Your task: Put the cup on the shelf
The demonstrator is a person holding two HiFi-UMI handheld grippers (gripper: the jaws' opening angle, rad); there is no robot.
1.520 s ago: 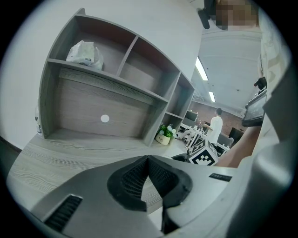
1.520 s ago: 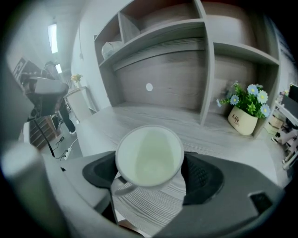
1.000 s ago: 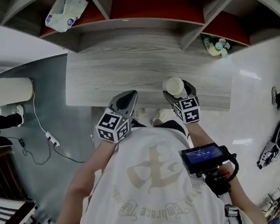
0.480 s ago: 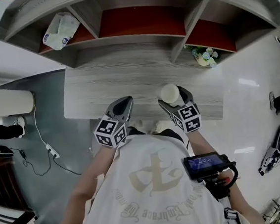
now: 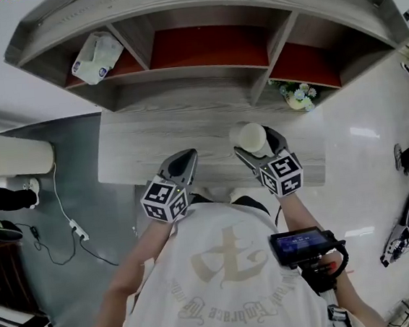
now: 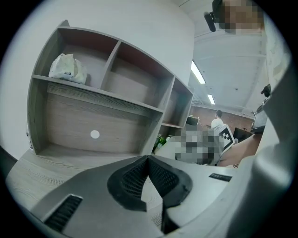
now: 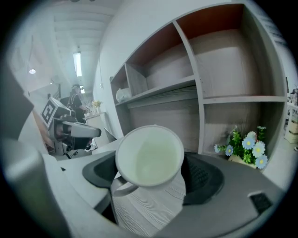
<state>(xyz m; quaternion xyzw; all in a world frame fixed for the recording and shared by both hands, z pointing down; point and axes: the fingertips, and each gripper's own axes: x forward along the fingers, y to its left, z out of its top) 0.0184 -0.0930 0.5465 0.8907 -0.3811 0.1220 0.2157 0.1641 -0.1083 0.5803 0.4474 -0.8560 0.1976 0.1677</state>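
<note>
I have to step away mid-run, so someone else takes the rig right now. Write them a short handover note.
Left claw: shut, empty, above the desk.
Right claw: shut on the white cup, held over the desk in front of the shelf.
Done: cup picked up.
Left: lift it into a shelf compartment, set it down, release.

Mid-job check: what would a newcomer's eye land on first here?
The white cup clamped in the right gripper, mouth toward its camera, over the wood-grain desk. Behind stands the shelf unit with red backs, a white packet in its upper left compartment and blue flowers lower right. The left gripper is shut and empty.
</note>
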